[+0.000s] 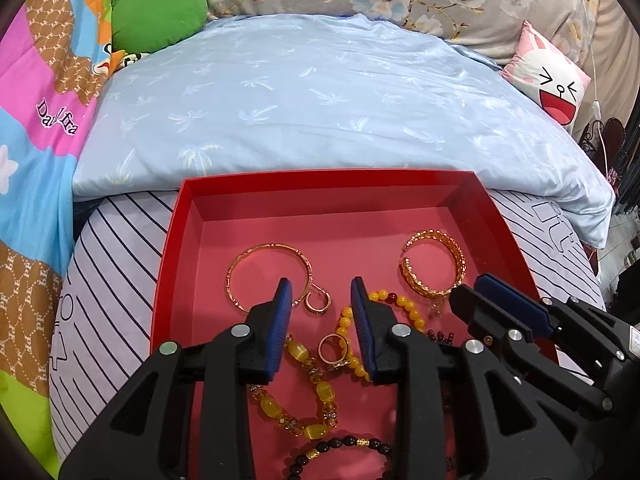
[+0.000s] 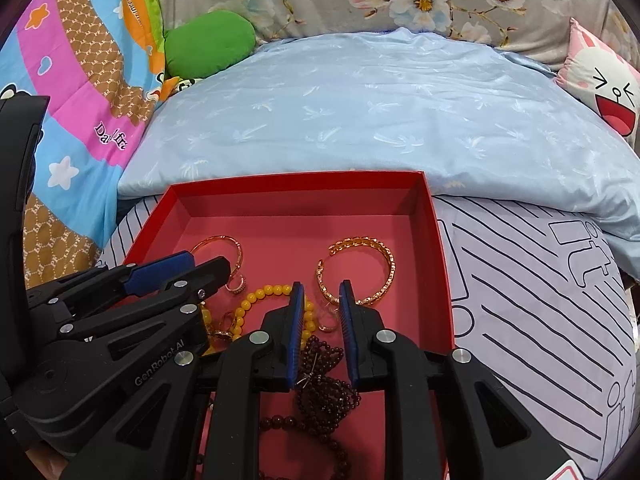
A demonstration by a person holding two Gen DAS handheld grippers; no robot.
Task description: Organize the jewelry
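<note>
A shallow red box (image 1: 328, 178) lies on the bed with jewelry inside: a thin gold bangle (image 1: 269, 276), a wide gold cuff (image 1: 434, 264), a yellow bead bracelet (image 1: 400, 304), a gold ring (image 1: 334, 350) and a small hoop earring (image 1: 318, 300). My left gripper (image 1: 321, 280) hangs open over the hoop and ring, pressing on neither. Beside it on the right is my right gripper (image 1: 470, 286). In the right wrist view the right gripper (image 2: 321, 283) stands narrowly open above a dark red bead strand (image 2: 324, 384), near the cuff (image 2: 360, 272). Its pads grip nothing.
The box (image 2: 296, 178) rests on a striped sheet (image 2: 540, 300). A pale blue quilt (image 1: 320, 92) lies just behind it. A green plush (image 1: 160, 16) and a colourful blanket (image 1: 40, 120) lie at the left, a pink rabbit cushion (image 1: 552, 80) at the right.
</note>
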